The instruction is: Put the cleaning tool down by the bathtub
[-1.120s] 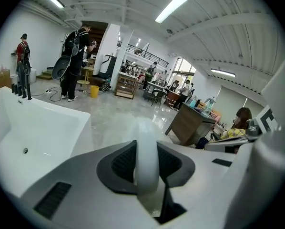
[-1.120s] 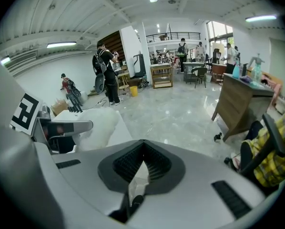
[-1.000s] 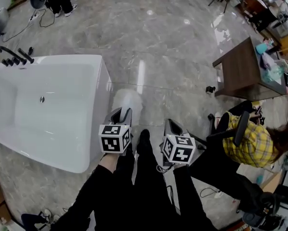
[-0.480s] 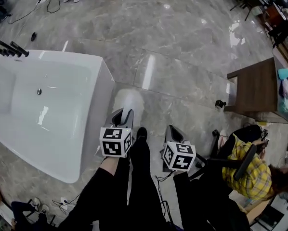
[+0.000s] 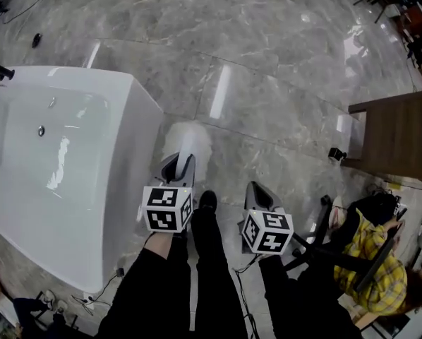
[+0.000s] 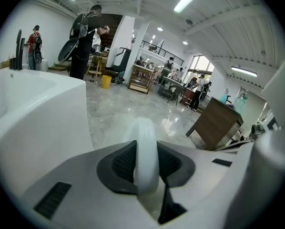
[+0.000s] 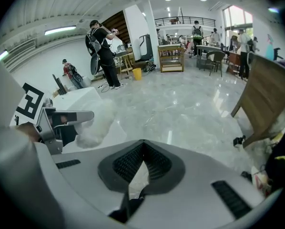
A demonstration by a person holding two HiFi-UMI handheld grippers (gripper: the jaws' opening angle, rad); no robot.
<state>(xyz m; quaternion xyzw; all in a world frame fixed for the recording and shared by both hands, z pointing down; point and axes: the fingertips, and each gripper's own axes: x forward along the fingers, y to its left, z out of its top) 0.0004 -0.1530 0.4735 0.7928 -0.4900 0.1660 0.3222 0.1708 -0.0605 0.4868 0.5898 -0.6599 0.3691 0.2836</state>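
- Head view: the left gripper [image 5: 179, 162] is clenched on the cleaning tool [image 5: 188, 141]. The tool's white fluffy head hangs over the marble floor [image 5: 267, 62], just beside the corner of the white bathtub [image 5: 137, 154]. Whether the head touches the floor cannot be told. The right gripper [image 5: 257, 193] is near it on the right and carries nothing. A wooden table [image 5: 398, 136] stands well apart at the right.
- Left gripper view: both pads of the left gripper [image 6: 146, 163] press on the cleaning tool's [image 6: 145, 132] pale handle. The bathtub [image 6: 37, 109] wall fills the left side.
- Right gripper view: the right gripper [image 7: 142, 147] is clenched, its tips meeting with nothing between them. The left gripper [image 7: 61, 120] and the tool's fluffy head [image 7: 98, 120] show at the left, in front of the bathtub [image 7: 80, 97].
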